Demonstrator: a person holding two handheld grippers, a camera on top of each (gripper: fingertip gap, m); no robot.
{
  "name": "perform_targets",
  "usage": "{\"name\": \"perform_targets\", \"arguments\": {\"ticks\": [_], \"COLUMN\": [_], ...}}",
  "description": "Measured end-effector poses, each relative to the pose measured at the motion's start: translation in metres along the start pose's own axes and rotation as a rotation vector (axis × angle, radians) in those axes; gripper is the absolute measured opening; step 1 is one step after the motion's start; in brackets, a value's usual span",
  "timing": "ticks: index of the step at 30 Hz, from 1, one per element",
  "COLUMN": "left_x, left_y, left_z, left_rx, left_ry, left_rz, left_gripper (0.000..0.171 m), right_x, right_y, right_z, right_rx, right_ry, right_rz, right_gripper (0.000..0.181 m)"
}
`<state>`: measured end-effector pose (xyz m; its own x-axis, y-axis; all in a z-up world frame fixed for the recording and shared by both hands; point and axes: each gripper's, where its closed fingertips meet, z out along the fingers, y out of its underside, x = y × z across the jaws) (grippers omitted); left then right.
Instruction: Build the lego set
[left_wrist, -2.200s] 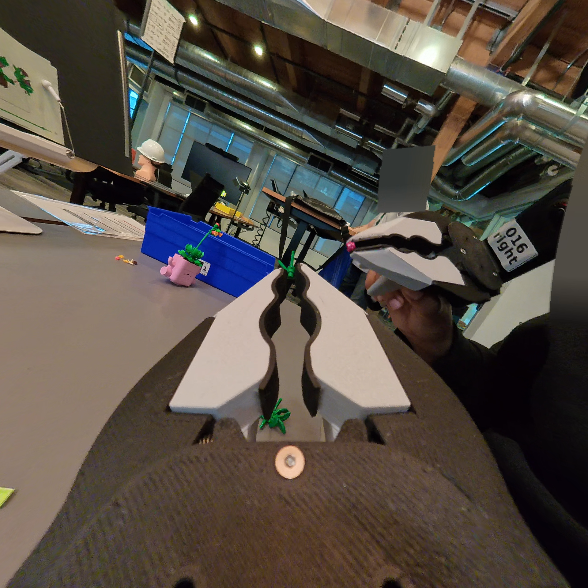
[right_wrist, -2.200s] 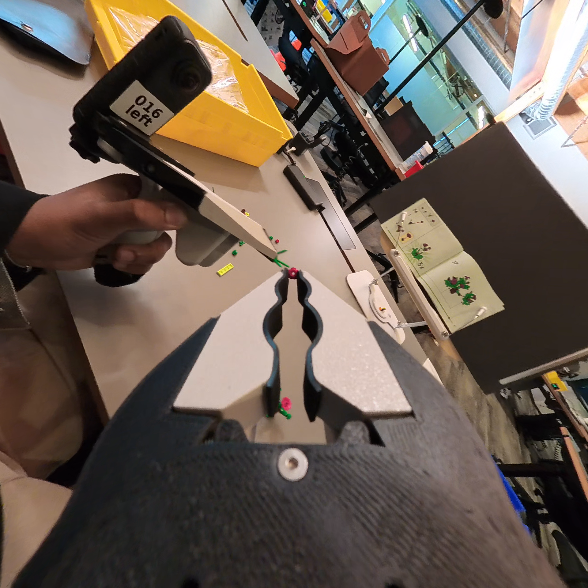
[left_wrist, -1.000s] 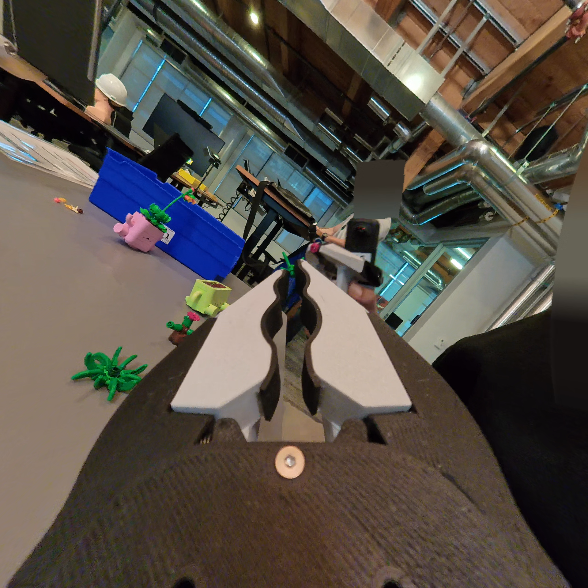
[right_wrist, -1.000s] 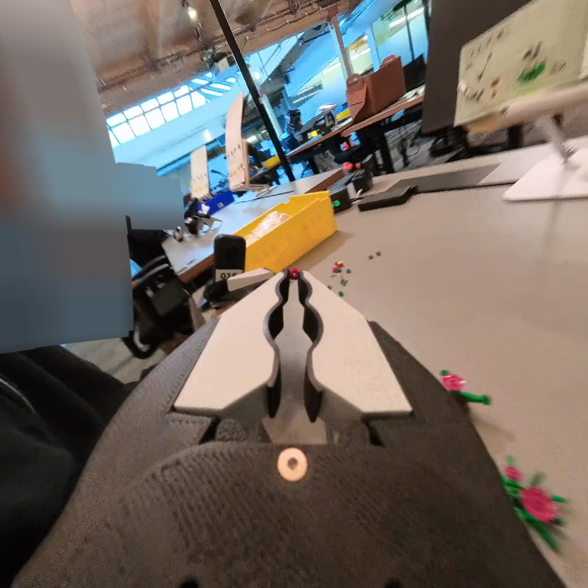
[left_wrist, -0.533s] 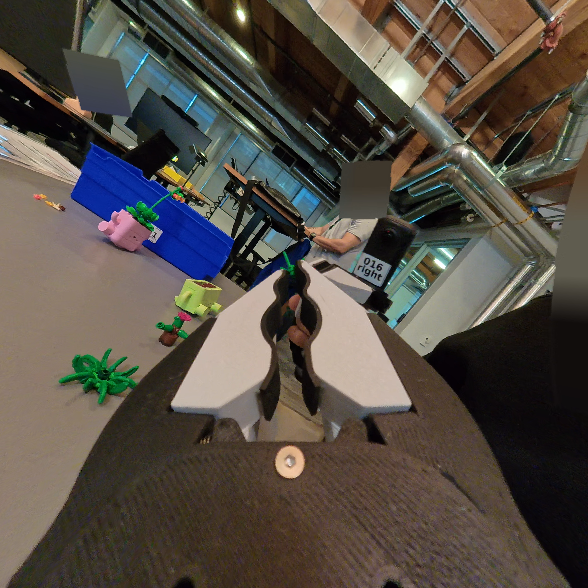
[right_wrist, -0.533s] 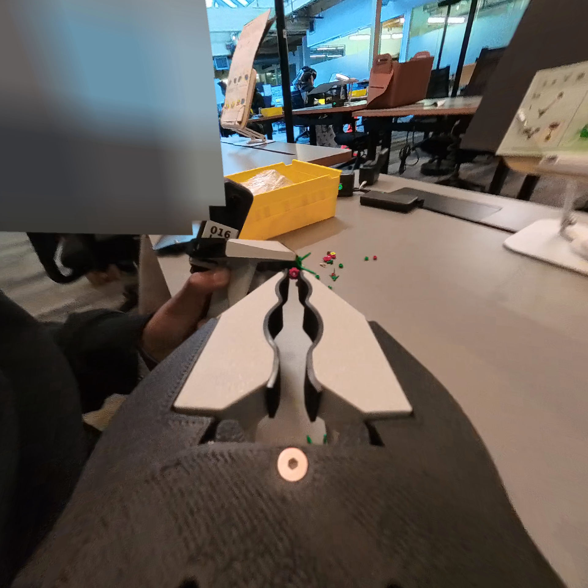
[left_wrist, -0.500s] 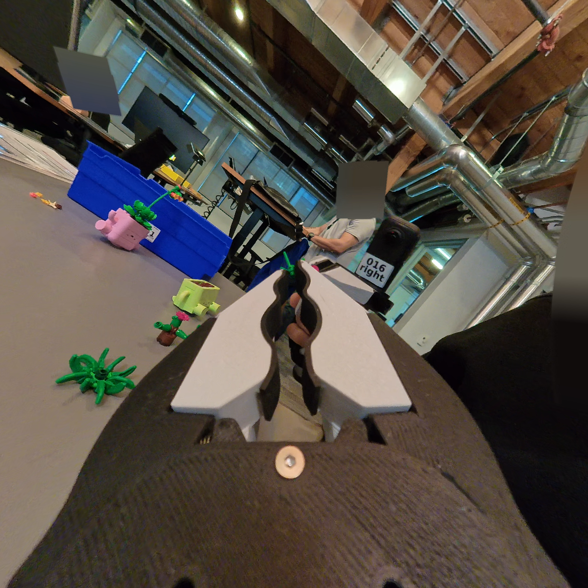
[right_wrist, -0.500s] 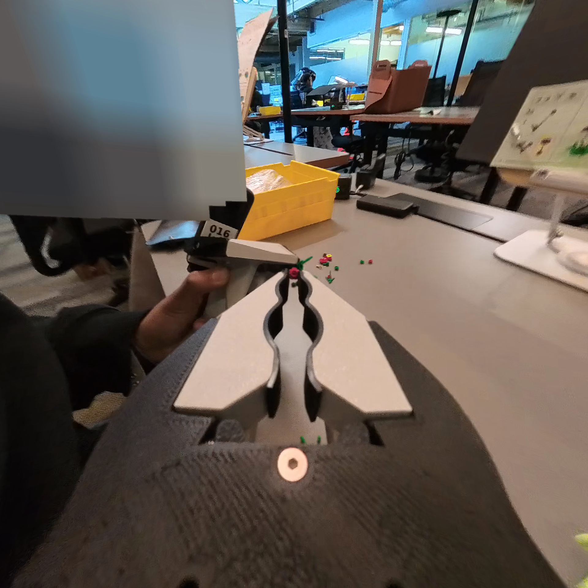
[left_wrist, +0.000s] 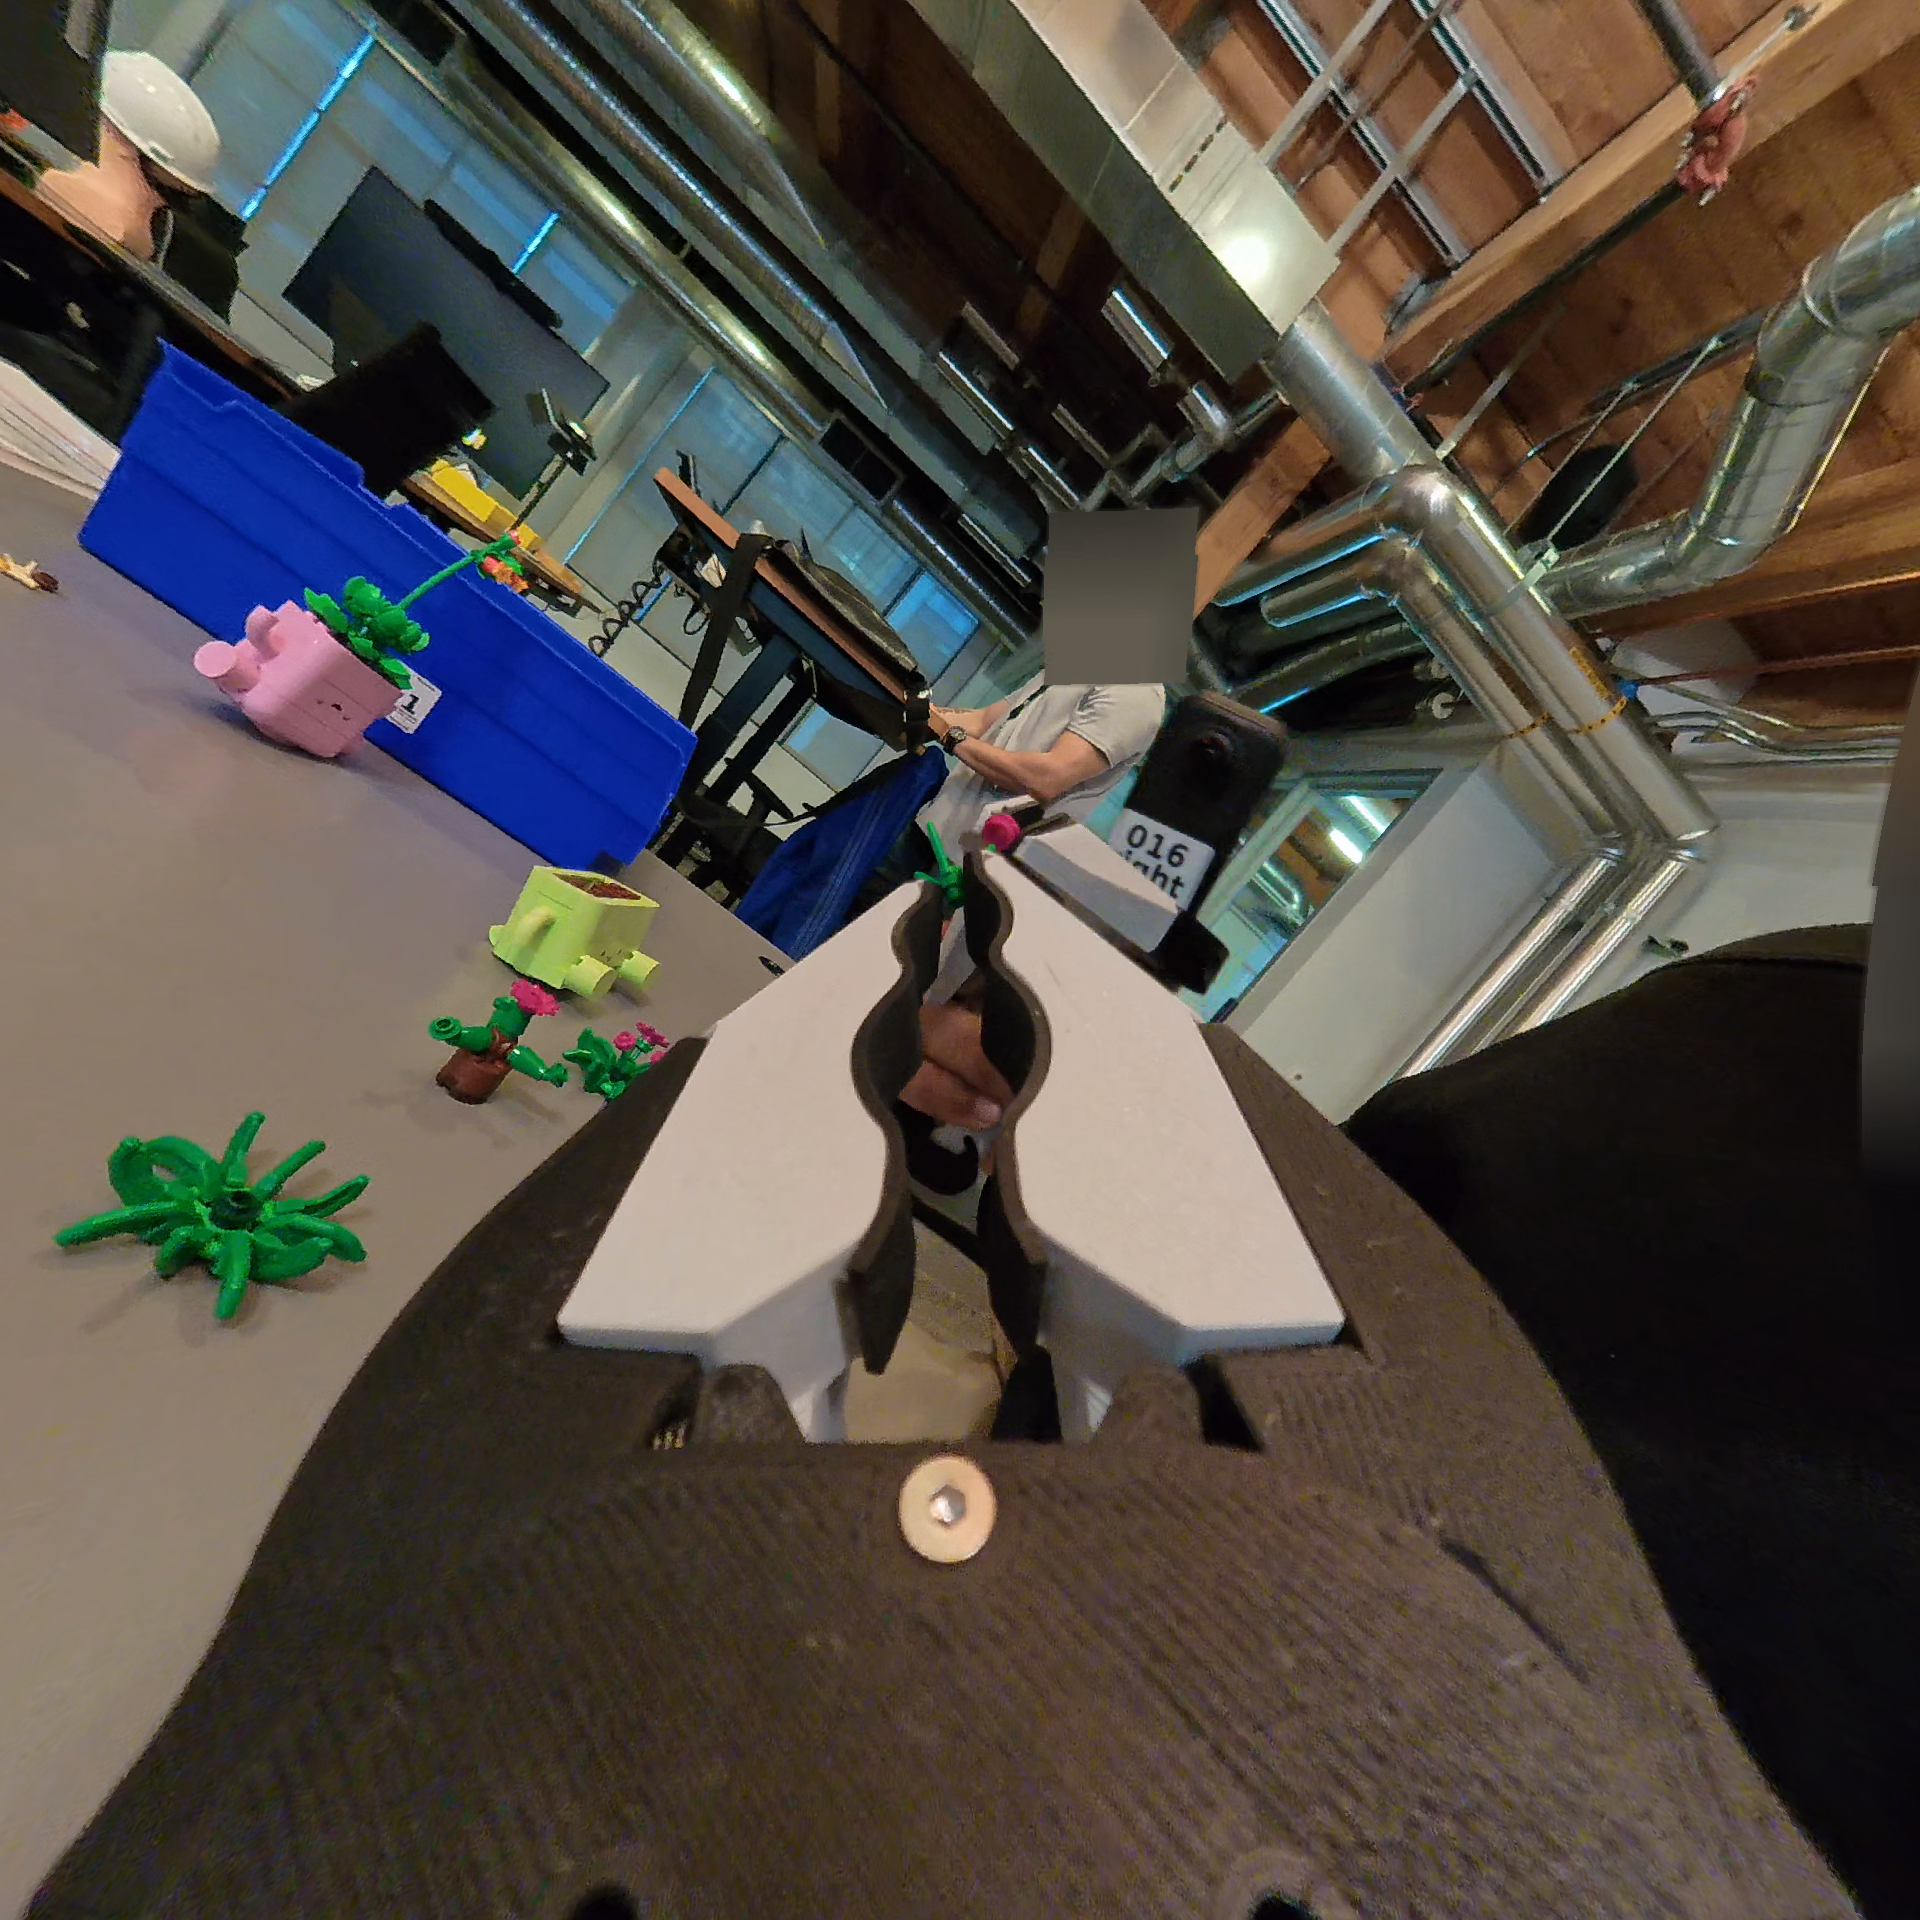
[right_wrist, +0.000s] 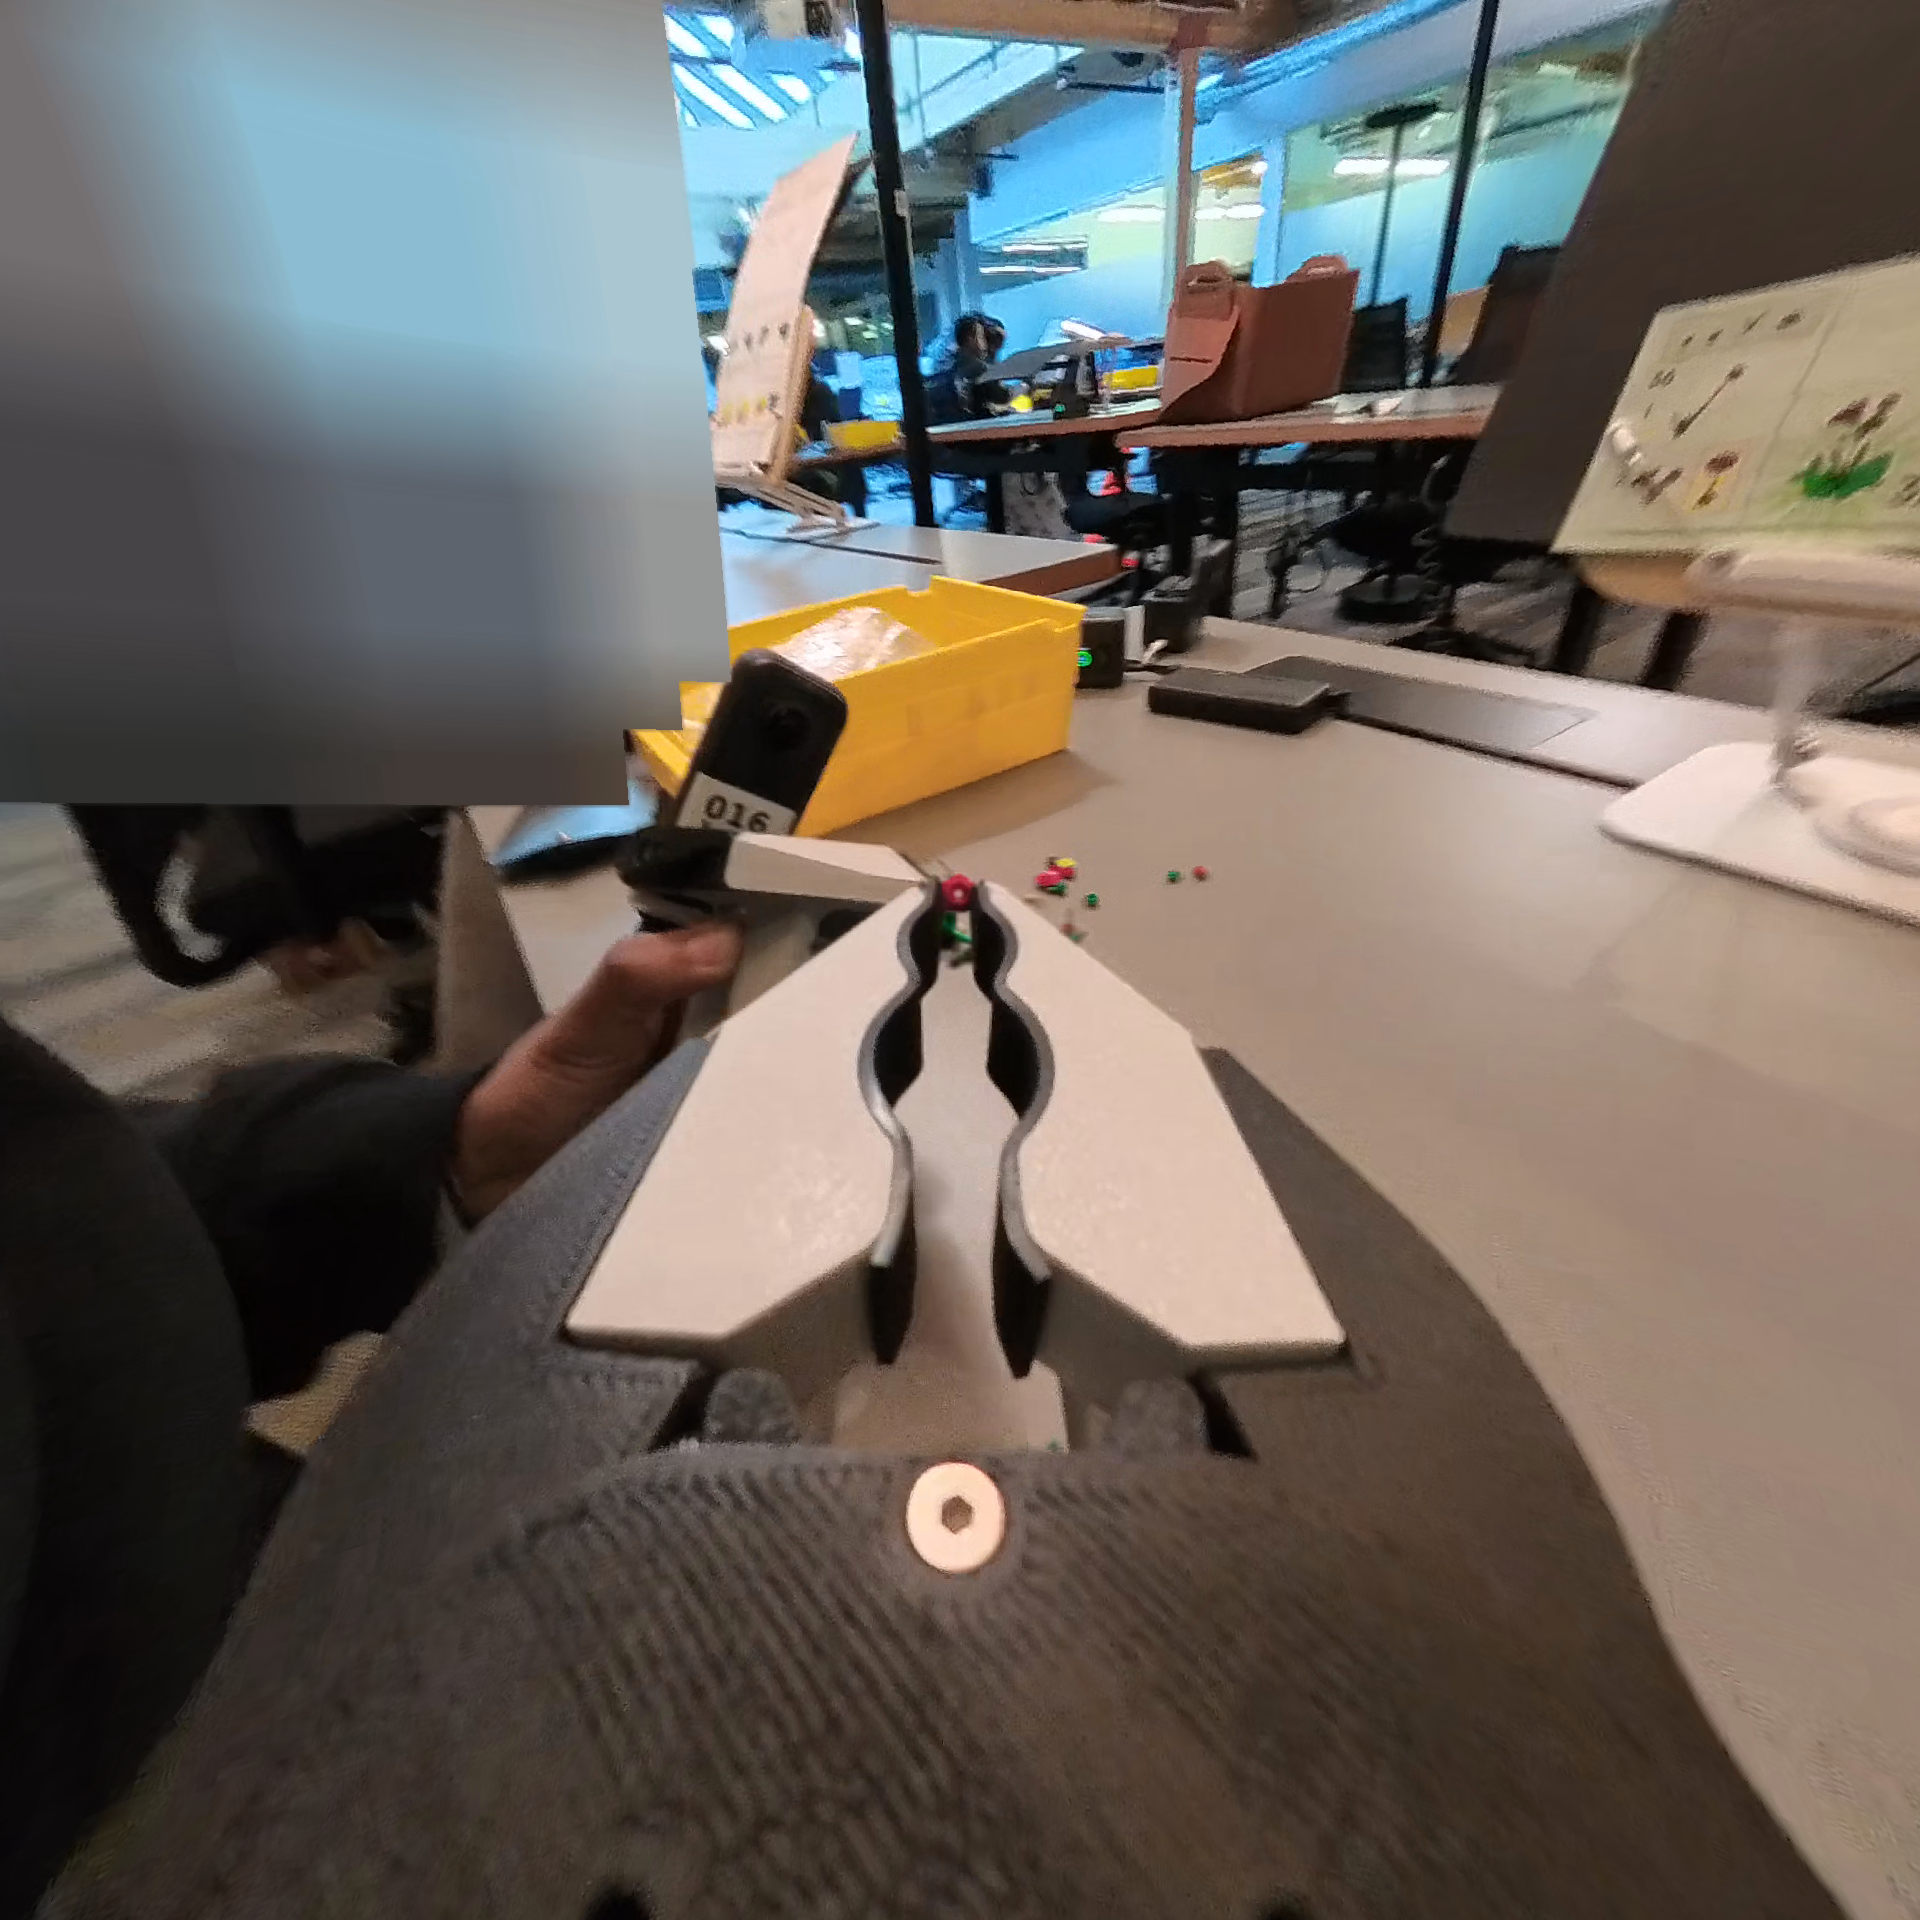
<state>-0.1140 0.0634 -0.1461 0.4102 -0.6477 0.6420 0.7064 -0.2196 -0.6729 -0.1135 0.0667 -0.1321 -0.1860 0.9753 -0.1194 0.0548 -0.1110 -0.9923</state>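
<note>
left gripper (left_wrist: 954, 873) clenched on green stem (left_wrist: 940, 868); right gripper (right_wrist: 957, 891) clenched on pink flower bit (right_wrist: 957, 889). both held above table (right_wrist: 1455, 1039), tips nearly touching. to do it well imo: line flower w/ stem tip, push straight, keep both grips tight.

A small green lego stem (left_wrist: 940, 871) is pinched upright at the tips of the left gripper (left_wrist: 961, 883), a tiny magenta flower piece (right_wrist: 957, 889) is held at the tips of the right gripper (right_wrist: 956, 896), and the two pieces are brought just beside each other above the worktop (right_wrist: 1455, 1039).
</note>
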Motion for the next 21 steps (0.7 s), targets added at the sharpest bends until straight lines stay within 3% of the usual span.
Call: {"name": "perform_targets", "arguments": {"ticks": [5,21], "left_x": [-0.001,-0.0079], "left_y": [0.0022,0.0029], "left_z": [0.0018,0.002], "left_rx": [-0.022,-0.061], "left_ry": [-0.054,-0.239], "left_rz": [0.071,0.262], "left_gripper": [0.003,0.003], "right_x": [0.0019,0.006], "right_y": [0.0034,0.0082], "right_z": [-0.0008,0.0023], "right_rx": [0.052,0.121], "right_ry": [-0.123,-0.211], "right_rz": [0.312,0.572], "right_gripper": [0.002,0.003]}}
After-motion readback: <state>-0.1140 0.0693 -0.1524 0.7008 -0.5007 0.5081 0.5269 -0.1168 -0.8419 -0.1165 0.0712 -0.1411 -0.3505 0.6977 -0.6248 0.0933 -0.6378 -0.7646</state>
